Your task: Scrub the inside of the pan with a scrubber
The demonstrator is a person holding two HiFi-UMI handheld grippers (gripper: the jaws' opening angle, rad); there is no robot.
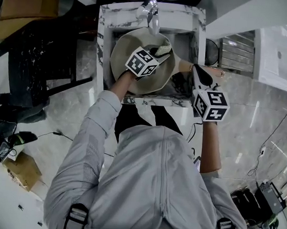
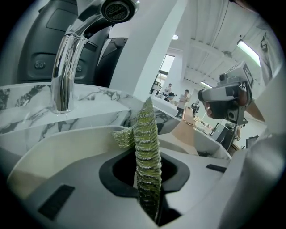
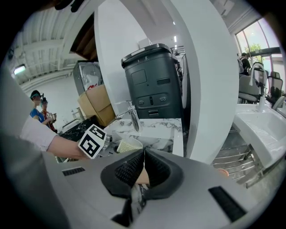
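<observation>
Left gripper view shows the left gripper pinching the green scrubber by one thin edge, the pad standing upright between its jaws; pressed hard into the pan, so narrow a hold could let the scrubber fold or slip free. Further right, the right gripper is clamped on the pan handle; should that grip twist, the pan might rock under the strokes. The pan sits in the sink below the faucet; inside it only the scrubber's end shows.
</observation>
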